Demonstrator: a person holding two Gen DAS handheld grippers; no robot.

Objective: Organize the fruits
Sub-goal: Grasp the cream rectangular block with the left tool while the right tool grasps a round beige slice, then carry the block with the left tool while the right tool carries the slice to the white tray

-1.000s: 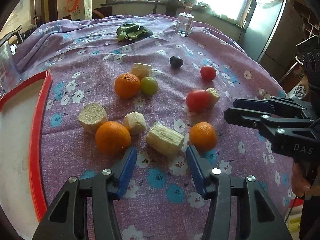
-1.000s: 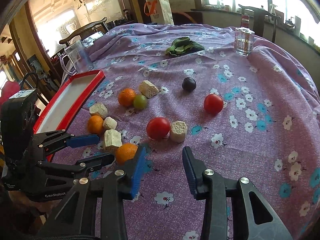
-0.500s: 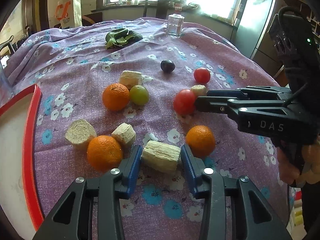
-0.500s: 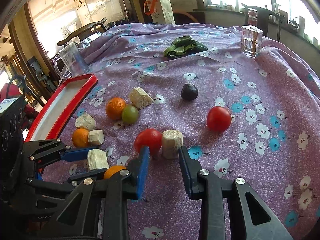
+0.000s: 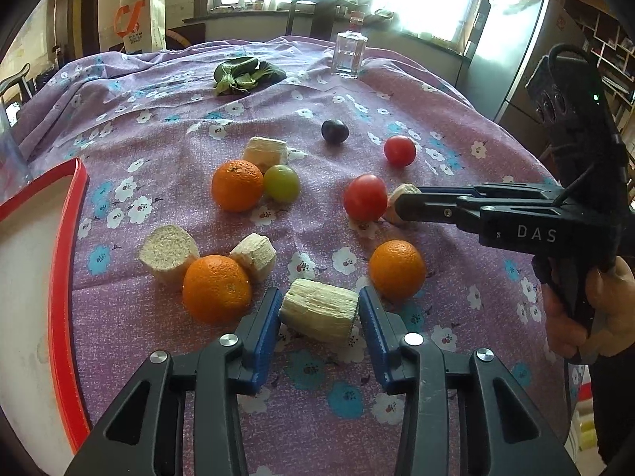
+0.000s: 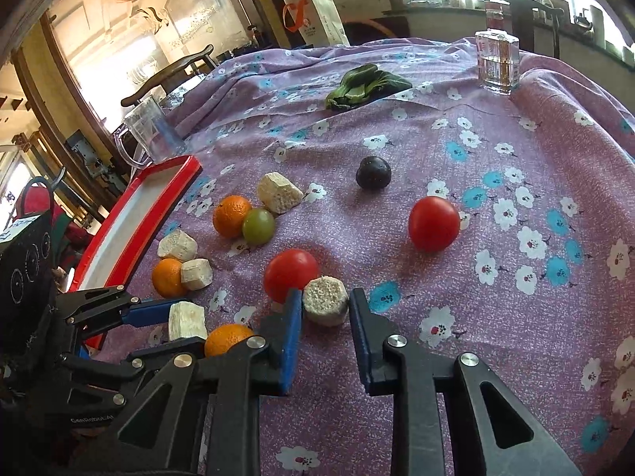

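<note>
Nothing lies yet in the red-rimmed white tray [image 5: 65,246], so by my judgement the sorting is barely begun. Nearest in the left wrist view, the left gripper [image 5: 319,309] stands with its jaws spread either side of a pale, ribbed cylindrical chunk [image 5: 319,308], the blue pads [image 5: 266,319] just beside its ends; whether they press it yet I cannot tell. In the right wrist view the right gripper [image 6: 323,309] likewise brackets a pale round-topped chunk [image 6: 325,299], its left pad touching or nearly touching, the right pad apart from it, so not clamped. Just outside the left jaws sit two round oranges [image 5: 217,288] [image 5: 397,270]; beyond them two more pale chunks [image 5: 168,252] [image 5: 254,257], a large red tomato [image 5: 365,197], a third orange [image 5: 237,185] against a green round fruit [image 5: 281,182], then a small red tomato [image 5: 399,150] and a dark plum [image 5: 335,131]. Farthest are wilted green leaves [image 5: 246,74] and a clear glass bottle [image 5: 349,57] (neither likely part of the job). All fruit remains loose on the purple floral tablecloth [image 5: 166,127].
</note>
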